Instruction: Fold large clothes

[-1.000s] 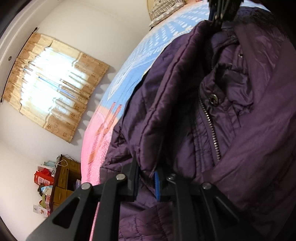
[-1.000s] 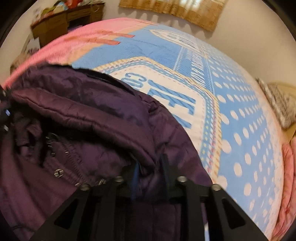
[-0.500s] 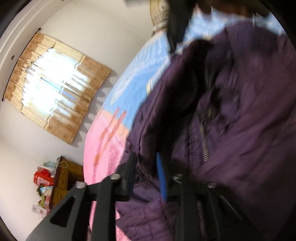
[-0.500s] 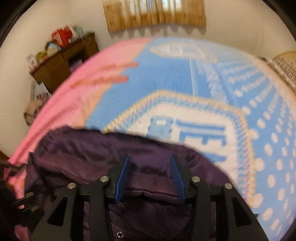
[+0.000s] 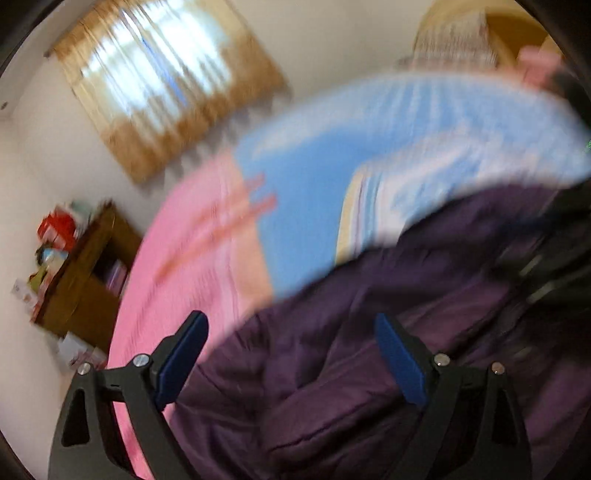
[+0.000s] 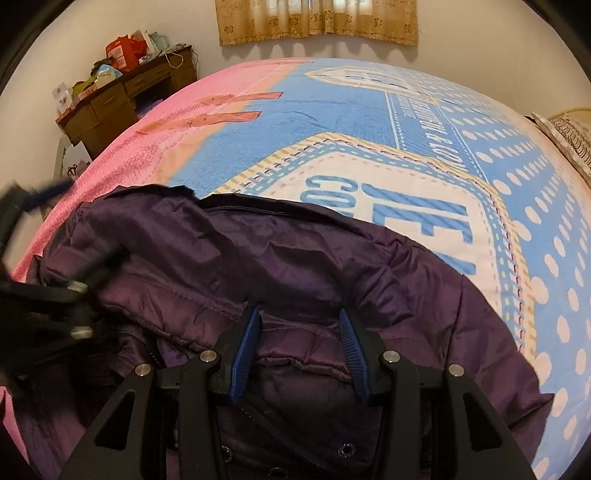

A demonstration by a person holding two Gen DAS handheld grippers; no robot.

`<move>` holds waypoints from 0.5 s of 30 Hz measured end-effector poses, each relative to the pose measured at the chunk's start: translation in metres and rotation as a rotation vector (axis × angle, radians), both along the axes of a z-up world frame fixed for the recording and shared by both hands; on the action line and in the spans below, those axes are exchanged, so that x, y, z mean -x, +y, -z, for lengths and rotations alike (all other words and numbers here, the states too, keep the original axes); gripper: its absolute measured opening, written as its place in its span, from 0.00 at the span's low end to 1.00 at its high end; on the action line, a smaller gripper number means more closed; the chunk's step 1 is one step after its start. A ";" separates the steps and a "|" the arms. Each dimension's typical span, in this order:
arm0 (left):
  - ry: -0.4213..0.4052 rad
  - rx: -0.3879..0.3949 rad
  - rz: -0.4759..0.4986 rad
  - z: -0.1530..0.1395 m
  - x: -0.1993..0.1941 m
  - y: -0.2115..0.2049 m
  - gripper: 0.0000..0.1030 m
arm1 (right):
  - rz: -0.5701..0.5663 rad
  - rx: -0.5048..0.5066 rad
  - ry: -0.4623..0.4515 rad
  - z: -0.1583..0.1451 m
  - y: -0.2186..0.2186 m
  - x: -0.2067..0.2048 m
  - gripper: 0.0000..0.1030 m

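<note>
A dark purple padded jacket [image 6: 295, 258] lies bunched on the bed, its upper layer folded over the zip and snaps. In the blurred left wrist view the jacket [image 5: 369, 295] fills the lower right. My left gripper [image 5: 290, 319] hangs just above the jacket's edge, its jaws opening wide and the blue pads pressing on nothing. Over the jacket's near fold my right gripper [image 6: 299, 314] is open, fabric below its fingers but not pinched. The left gripper [image 6: 37, 295] also shows as a dark blur at the left edge of the right wrist view.
The bed [image 6: 332, 110] has a pink and blue printed cover that stretches far beyond the jacket. A brown desk [image 6: 122, 96] with clutter stands by the far left wall, under a curtained window [image 6: 317, 22]. A patterned pillow [image 6: 569, 129] lies at the right.
Both grippers have let go of the jacket, which was lifted and now lies on the bed. The left jaws went from shut to wide and the gripper rolled. The right jaws parted and sank.
</note>
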State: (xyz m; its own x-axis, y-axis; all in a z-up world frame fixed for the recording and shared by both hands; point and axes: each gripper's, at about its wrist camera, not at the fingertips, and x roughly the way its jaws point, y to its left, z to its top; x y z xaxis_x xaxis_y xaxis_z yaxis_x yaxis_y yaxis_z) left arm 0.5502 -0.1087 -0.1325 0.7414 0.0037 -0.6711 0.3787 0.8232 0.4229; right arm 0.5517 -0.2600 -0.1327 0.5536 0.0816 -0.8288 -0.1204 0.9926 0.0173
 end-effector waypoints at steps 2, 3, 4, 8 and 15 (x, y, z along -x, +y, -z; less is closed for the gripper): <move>0.058 0.027 -0.003 0.016 -0.002 0.008 0.91 | 0.004 -0.011 -0.009 0.004 0.000 0.000 0.45; 0.065 0.050 -0.009 0.020 -0.001 0.012 0.92 | 0.009 -0.012 -0.015 0.006 0.000 0.000 0.45; 0.058 0.058 -0.016 0.020 -0.001 0.014 0.94 | 0.013 -0.009 -0.023 0.008 0.001 0.000 0.45; 0.030 0.042 -0.040 0.029 0.002 0.014 1.00 | 0.026 0.059 -0.059 0.012 0.012 0.002 0.45; 0.078 0.104 -0.046 0.028 -0.011 0.020 1.00 | 0.026 0.096 -0.062 0.014 0.016 0.002 0.45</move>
